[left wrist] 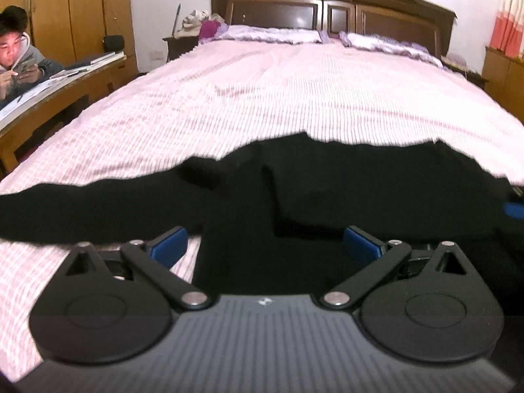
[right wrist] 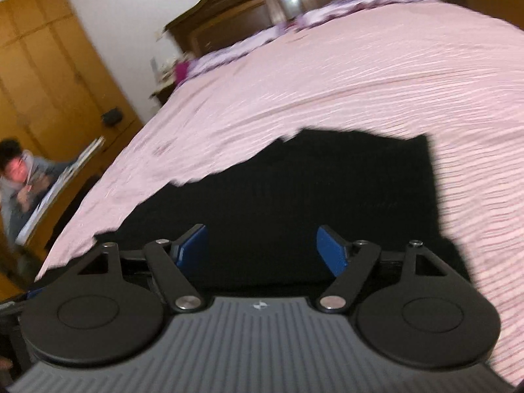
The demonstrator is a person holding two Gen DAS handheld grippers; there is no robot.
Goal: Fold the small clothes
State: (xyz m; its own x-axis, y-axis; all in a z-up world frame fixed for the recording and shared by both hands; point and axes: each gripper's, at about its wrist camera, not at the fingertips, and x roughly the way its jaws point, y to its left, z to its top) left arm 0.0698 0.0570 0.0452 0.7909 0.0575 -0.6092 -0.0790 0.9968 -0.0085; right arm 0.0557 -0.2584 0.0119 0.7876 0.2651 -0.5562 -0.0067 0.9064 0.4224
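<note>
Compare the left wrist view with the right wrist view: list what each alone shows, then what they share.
Only the left wrist view shows the garment's long sleeve stretched out to the left, the orange-and-white curtain, and a blue pad of the other gripper at the right edge.

Only the right wrist view shows the garment's squared far corner.

Both show the black garment lying on the pink bedspread, the dark headboard, the wooden wardrobe, a seated person, and each gripper's jaws open over the cloth.

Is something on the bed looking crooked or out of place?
Only the black garment on the pink bedspread: one sleeve stretches sideways, and a ridge crosses its middle, so it lies uneven. Nothing looks spilled or damaged.
</note>
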